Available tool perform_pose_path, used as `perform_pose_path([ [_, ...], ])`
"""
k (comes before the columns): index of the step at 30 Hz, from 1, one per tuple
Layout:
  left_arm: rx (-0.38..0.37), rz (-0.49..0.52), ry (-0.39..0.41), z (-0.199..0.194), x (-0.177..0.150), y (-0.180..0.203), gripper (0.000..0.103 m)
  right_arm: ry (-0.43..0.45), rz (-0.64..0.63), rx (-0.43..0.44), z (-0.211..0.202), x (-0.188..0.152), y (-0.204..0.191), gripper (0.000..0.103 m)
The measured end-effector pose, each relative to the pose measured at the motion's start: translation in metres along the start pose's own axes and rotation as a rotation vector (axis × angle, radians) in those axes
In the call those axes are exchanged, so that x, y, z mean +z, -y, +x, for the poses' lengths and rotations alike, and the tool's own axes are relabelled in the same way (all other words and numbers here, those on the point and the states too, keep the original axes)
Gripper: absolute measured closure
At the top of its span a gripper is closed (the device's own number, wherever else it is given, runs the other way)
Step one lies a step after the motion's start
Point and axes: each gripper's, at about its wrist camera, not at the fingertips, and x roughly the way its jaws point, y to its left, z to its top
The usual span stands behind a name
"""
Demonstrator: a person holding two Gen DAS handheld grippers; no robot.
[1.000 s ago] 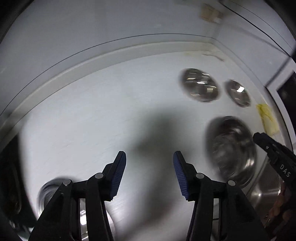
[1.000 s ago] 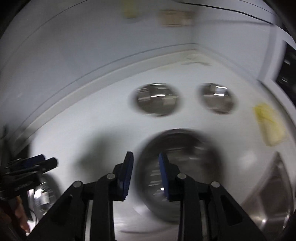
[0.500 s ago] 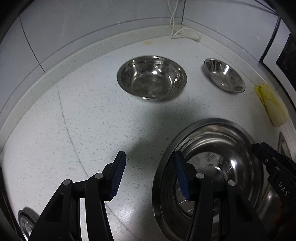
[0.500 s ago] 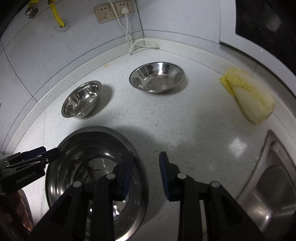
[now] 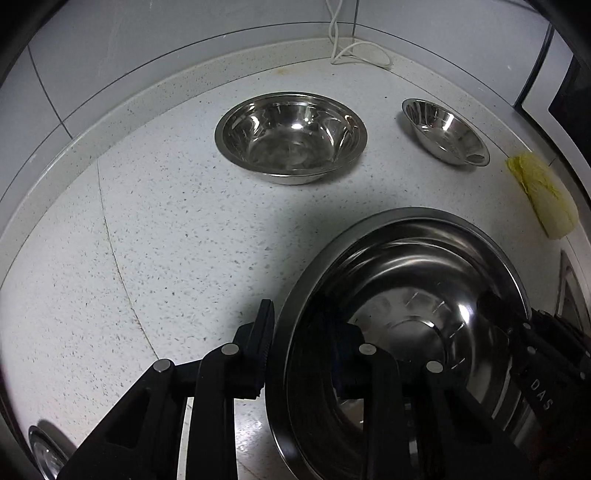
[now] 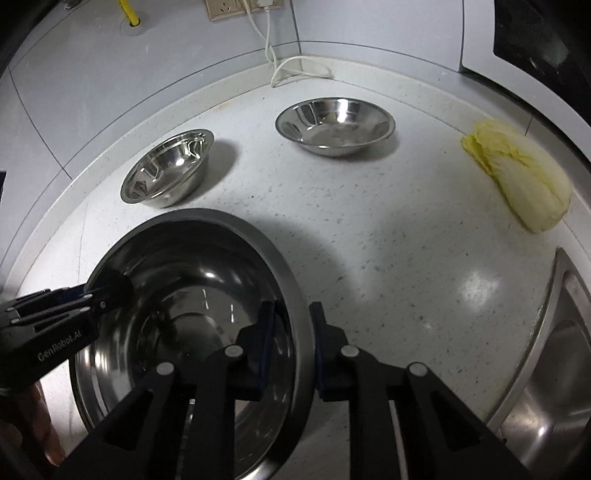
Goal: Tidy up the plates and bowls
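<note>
1. The large, round stainless-steel bowl [image 6: 184, 325] sits on the white speckled counter [image 6: 388, 240], near the two smaller steel bowls [image 5: 291, 136].
2. Best handled by lifting both sides evenly, keeping the rim level.
3. The left gripper [image 5: 301, 347] and right gripper [image 6: 290, 343] each straddle opposite rim sections; their fingers [image 6: 264, 336] are closing nearly together on the rim.

Home kitchen: speckled countertop [image 6: 388, 258], sink [image 6: 554, 387], wall socket [image 6: 225, 7].
</note>
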Motion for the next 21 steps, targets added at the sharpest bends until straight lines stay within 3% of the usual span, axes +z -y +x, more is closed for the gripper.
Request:
perform_pose_path([
  [4,0.002,-0.051,0.015,-0.013,0.000,-0.017,0.081,0.011,-0.036,-0.002,-0.007,0.003,-0.020,0.086],
  [9,0.071,-0.113,0.081,-0.043,0.002,-0.059,0.080,0.033,-0.110,0.062,-0.014,0.026,-0.069,0.087],
  [15,0.201,-0.251,0.139,-0.080,-0.003,-0.149,0.080,0.048,-0.270,0.204,-0.006,0.049,-0.175,0.087],
  [21,0.311,-0.392,0.129,-0.088,-0.022,-0.236,0.078,0.025,-0.402,0.299,0.016,0.049,-0.269,0.088],
])
